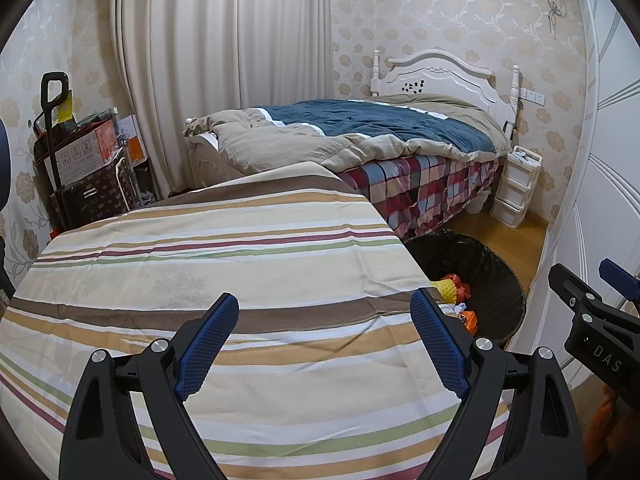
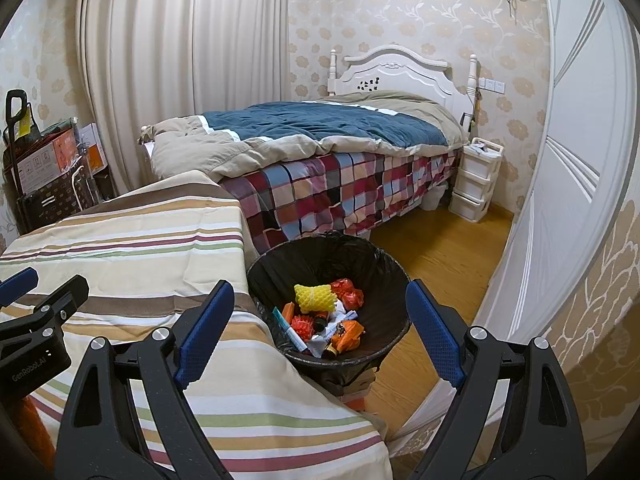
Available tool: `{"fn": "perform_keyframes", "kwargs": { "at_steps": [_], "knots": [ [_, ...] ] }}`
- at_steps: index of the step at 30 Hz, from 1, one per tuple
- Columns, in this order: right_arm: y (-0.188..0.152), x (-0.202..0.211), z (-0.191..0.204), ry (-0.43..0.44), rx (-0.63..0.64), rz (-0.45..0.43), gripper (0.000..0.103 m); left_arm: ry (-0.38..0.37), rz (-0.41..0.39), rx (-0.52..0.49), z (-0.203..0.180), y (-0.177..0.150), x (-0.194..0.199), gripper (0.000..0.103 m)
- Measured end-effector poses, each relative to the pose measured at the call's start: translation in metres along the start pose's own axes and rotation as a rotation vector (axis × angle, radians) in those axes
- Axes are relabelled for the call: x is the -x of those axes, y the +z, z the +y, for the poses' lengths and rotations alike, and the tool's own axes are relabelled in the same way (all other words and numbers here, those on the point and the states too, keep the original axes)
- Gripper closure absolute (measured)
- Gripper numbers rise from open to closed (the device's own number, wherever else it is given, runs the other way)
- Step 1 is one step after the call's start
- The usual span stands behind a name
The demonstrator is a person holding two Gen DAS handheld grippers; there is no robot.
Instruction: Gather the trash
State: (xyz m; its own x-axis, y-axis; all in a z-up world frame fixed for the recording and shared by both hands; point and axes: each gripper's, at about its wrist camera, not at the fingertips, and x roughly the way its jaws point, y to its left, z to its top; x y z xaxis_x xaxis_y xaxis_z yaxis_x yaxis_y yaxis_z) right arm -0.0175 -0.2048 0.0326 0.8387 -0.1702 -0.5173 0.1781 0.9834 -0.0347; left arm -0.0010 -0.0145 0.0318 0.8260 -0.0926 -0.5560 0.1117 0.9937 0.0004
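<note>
Left wrist view: the left gripper [image 1: 324,344] hangs over the striped tablecloth [image 1: 240,256] with its jaws spread wide and nothing between them. Off the table's right edge sits the trash bin [image 1: 500,280] with a black liner, partly hidden by the cloth, some trash [image 1: 454,286] peeking out. The right gripper [image 1: 592,312] pokes in at the right; can't tell its jaw state from here.

Right wrist view: the right gripper [image 2: 320,328] has its jaws released too, empty, above the bin [image 2: 384,276], which stands on the wood floor [image 2: 444,256] just beside the table's corner. The trash [image 2: 320,312] is inside: yellow foam netting, orange wrappers, a marker. Bed [image 2: 320,140] behind it.
</note>
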Motion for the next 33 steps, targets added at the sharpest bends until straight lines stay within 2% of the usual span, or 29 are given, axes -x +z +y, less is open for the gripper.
{"fn": "perform_keyframes", "kwargs": {
  "at_steps": [33],
  "knots": [
    [-0.0013, 0.001, 0.0011, -0.001, 0.001, -0.003, 0.018, 0.001, -0.001, 0.002, 0.0008, -0.0005, 0.0006, 0.016]
  ]
}}
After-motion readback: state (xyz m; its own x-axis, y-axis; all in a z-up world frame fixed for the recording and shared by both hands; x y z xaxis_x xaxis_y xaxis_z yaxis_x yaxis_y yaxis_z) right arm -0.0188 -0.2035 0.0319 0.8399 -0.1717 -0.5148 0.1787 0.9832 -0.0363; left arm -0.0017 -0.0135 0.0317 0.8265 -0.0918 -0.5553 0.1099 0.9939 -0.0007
